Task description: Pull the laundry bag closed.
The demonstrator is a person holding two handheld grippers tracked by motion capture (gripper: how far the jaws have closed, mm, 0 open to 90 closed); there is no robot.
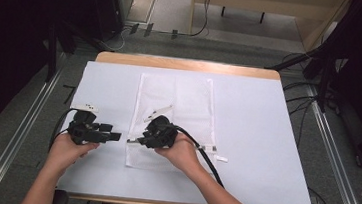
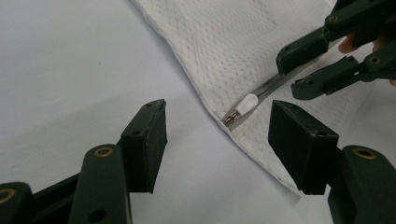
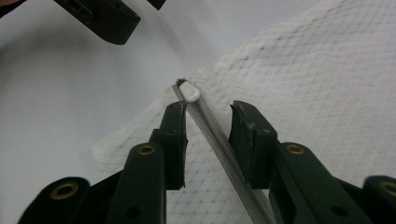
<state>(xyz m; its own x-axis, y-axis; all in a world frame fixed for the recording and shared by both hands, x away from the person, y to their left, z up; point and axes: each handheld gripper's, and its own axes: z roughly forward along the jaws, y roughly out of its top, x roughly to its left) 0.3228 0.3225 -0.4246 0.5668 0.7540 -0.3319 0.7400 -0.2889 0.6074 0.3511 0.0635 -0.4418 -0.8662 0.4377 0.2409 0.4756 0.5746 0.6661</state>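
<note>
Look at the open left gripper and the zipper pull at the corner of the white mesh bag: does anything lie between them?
Nothing visible does. The left gripper faces the zipper pull over bare table cover. The right gripper straddles the zipper strip behind the pull, on the far side, not in the path.

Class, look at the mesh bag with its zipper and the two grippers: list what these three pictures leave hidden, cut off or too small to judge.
- Zipper pull: too small in the high view; the right gripper covers it.
- Zipper strip: the bottom edge of the right gripper view cuts it off.
- Mesh bag: the high view is too coarse to show whether it is zipped.
- Left gripper: the fingers stand apart over the table; the frame crops its body.
</note>
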